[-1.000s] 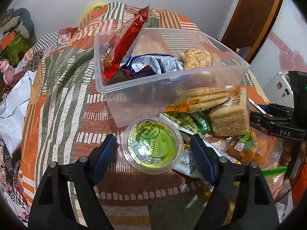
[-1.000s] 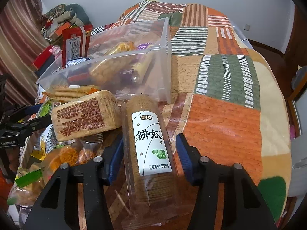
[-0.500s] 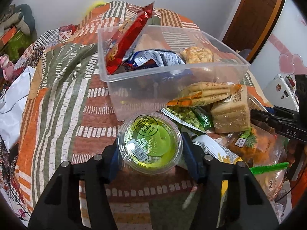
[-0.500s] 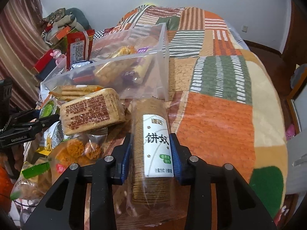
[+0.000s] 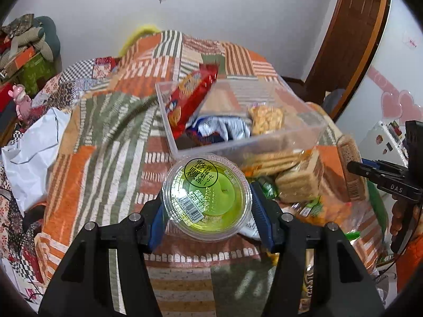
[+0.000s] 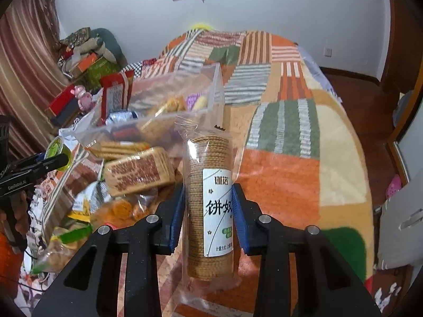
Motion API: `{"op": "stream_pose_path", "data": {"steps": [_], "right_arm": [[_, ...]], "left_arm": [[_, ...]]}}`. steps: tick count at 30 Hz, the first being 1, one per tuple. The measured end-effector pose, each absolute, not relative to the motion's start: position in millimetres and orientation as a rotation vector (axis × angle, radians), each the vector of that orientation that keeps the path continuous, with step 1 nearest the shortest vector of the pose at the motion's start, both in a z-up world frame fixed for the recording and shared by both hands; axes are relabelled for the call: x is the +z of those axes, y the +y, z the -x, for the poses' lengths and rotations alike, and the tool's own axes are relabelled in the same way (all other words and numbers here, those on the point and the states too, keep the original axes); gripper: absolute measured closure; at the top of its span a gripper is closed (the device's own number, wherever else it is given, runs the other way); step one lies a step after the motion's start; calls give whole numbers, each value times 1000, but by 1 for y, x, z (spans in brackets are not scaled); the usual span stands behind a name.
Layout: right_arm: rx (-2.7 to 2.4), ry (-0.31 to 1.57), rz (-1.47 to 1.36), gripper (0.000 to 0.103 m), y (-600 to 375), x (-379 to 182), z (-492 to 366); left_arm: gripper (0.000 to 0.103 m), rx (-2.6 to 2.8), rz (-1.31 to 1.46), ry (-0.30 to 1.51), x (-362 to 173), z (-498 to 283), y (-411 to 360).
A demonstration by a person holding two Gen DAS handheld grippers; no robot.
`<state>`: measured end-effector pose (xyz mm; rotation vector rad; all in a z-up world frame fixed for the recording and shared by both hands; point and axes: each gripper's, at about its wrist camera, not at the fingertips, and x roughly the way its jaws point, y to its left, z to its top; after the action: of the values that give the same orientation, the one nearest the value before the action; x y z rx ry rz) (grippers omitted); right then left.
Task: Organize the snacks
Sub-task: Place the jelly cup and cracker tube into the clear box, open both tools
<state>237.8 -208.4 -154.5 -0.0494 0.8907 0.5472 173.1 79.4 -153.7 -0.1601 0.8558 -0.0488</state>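
A round clear plastic cup of green jelly [image 5: 207, 200] is gripped between the blue pads of the left tool [image 5: 207, 210] and held above the patchwork bedspread [image 5: 105, 132], just before the clear plastic tub [image 5: 304, 134] of snacks. A clear-wrapped cylinder of brown biscuits [image 6: 208, 206] is clamped upright in the right tool [image 6: 208, 211], beside the snack pile.

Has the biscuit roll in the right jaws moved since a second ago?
Yes. The biscuit roll, clamped in the right gripper, has lifted off the quilt, its top now overlapping the clear bin.
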Motion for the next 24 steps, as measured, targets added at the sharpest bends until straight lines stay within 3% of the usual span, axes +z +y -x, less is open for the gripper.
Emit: {"op": "stream_pose_path", "data": {"steps": [24], "right_arm": [[569,653,79,72,-178,-81,-267]], "left_arm": [[46,-46,154,760,-123,-210,84]]}}
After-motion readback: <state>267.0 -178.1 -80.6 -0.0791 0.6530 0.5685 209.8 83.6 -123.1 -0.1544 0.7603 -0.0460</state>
